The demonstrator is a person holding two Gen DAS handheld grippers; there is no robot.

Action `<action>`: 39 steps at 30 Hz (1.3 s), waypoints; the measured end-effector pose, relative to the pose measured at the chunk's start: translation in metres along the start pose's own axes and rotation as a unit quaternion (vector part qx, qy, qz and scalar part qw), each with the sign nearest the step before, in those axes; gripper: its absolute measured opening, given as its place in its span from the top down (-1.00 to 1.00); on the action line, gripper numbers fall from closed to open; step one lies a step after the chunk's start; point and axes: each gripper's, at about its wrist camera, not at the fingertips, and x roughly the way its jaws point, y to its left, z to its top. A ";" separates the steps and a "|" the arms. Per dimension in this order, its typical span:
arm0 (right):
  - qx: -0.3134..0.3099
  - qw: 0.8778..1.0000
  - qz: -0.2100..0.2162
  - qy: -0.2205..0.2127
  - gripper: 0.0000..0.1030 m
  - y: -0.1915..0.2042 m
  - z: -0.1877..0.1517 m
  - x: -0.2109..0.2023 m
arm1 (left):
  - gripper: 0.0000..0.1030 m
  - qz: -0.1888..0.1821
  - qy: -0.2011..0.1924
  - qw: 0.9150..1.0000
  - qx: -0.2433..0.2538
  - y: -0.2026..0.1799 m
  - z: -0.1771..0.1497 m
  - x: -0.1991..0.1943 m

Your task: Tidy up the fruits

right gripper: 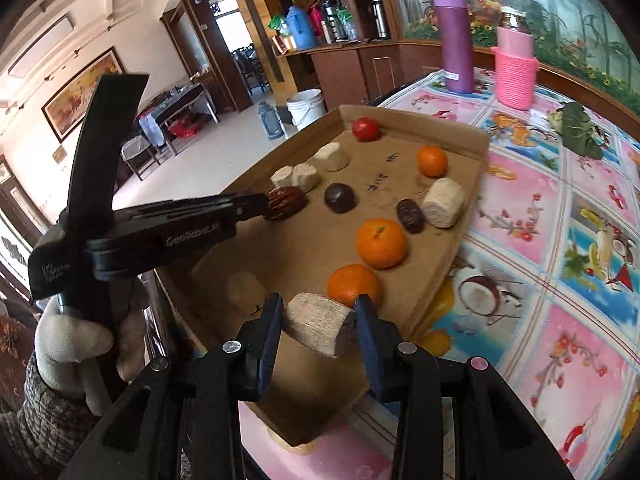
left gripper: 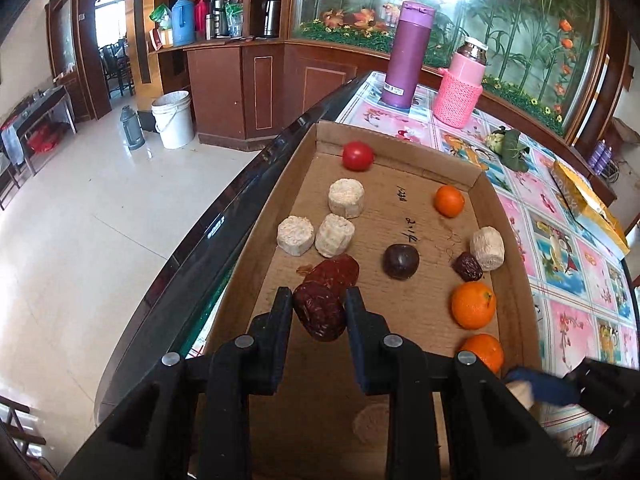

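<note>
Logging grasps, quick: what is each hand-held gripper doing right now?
Left hand-held gripper: closed on a red date.
Right hand-held gripper: closed on a pale corn-cob piece.

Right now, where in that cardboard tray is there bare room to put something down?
The cardboard tray has bare floor in the middle, between the tomato, the far orange and the dark plum. The white chunks crowd the left side; two oranges crowd the right.
</note>
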 end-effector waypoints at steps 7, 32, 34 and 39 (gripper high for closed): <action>-0.029 0.999 -0.016 0.013 0.20 0.024 -0.005 0.018 | 0.13 -0.013 -0.012 1.000 -0.023 0.006 -0.001 -0.011; 0.093 0.986 -0.090 -0.107 -0.43 -0.032 -0.041 -0.073 | -0.69 0.039 -0.136 0.990 0.022 -0.072 -0.013 -0.083; 0.113 0.982 -0.097 -0.114 -0.45 -0.045 -0.046 -0.080 | -0.77 0.043 -0.148 0.988 0.024 -0.082 -0.014 -0.088; 0.139 0.977 -0.108 -0.123 -0.48 -0.064 -0.055 -0.088 | -0.84 0.077 -0.192 0.978 0.025 -0.103 -0.017 -0.103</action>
